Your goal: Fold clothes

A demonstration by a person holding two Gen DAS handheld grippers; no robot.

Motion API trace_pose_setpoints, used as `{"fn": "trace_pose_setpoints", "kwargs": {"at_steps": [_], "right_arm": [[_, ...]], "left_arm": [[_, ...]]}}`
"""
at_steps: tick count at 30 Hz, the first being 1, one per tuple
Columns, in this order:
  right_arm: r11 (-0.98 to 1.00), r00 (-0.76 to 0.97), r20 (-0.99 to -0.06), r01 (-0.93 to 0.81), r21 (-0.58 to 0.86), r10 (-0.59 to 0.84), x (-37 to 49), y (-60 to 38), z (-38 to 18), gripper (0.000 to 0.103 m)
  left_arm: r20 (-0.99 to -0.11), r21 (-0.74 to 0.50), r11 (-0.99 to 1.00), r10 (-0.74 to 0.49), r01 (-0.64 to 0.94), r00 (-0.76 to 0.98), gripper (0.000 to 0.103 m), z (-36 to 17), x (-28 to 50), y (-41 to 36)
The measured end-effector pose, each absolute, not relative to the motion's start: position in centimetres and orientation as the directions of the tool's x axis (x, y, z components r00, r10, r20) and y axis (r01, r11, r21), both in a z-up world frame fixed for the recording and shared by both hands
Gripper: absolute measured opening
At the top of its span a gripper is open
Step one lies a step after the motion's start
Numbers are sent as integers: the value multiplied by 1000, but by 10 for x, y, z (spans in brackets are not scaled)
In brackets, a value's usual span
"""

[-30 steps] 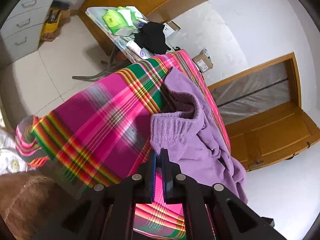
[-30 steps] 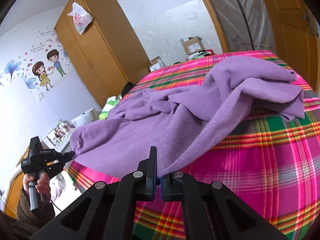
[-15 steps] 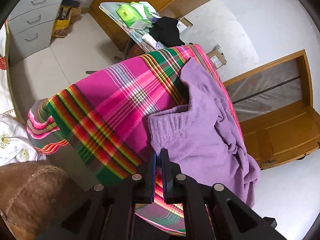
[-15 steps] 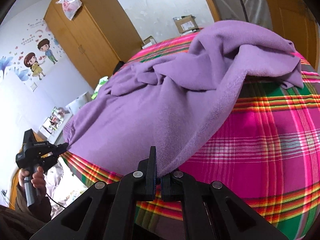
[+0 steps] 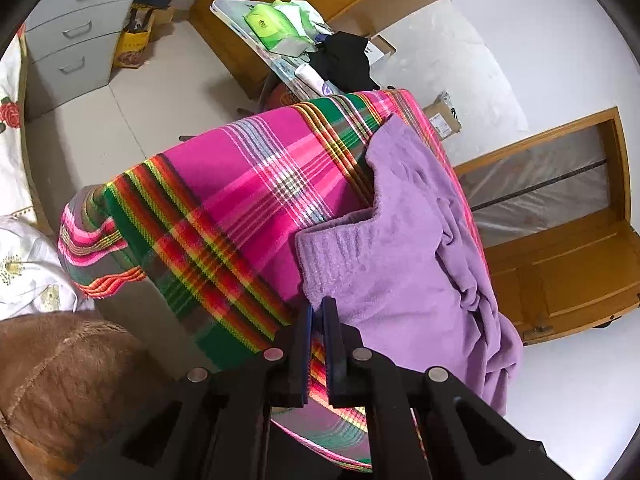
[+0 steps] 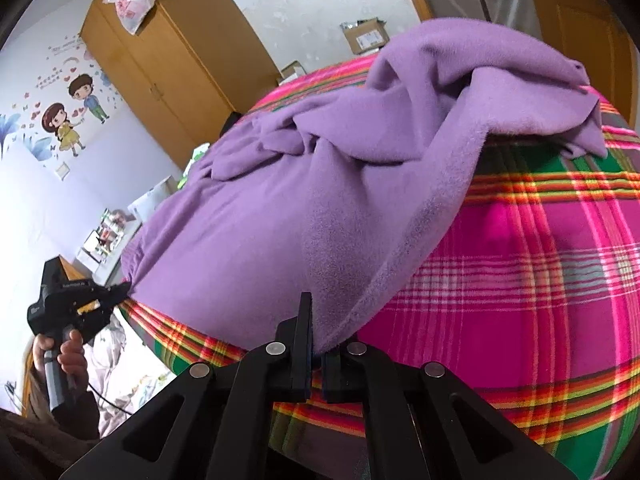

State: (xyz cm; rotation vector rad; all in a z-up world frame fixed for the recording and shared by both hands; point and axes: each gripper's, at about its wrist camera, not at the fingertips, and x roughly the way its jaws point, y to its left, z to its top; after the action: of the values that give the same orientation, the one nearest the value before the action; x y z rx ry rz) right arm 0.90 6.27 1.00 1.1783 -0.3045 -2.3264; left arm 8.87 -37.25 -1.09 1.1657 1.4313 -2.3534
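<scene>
Both claws grip the purple garment [image 6: 320, 200], spread ahead of them over the plaid-covered worktop [image 6: 520, 260]: the left claw [image 5: 316, 312] clenches its ribbed cuff, the right claw [image 6: 316, 320] a hem corner. Uneven pulling could likely slip the thin edge free or drag the plaid cloth along.

place: home bedroom | furniture: wooden wardrobe [image 6: 160, 76], grey drawer unit [image 5: 76, 32], wooden door [image 5: 568, 276] | decor: cartoon couple wall stickers [image 6: 72, 116] | floor: pale tiles [image 5: 132, 120] | clutter: side surface [image 5: 248, 28] with tissue pack [image 5: 272, 30], cardboard boxes [image 6: 366, 36] | bedding: flowered white sheet [image 5: 20, 264]
</scene>
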Motion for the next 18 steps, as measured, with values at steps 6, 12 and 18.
{"fn": "trace_pose_setpoints", "kwargs": {"at_steps": [6,12,18], "right_arm": [[-840,-463,-702,342,421,-541,6,64,11,6],[-836,-433,-719,351,421,-544,10,72,14,9],[-842,-462,-712,394,369,-528,17,81,38,13]], "left_arm": [[-697,-665,-559,230,494,-679,7,0,87,-370],[-719,-609,-602,145,516,-679,7,25,97,-377],[-698,-578,-665,104,472,-709,10,59,94,-376]]}}
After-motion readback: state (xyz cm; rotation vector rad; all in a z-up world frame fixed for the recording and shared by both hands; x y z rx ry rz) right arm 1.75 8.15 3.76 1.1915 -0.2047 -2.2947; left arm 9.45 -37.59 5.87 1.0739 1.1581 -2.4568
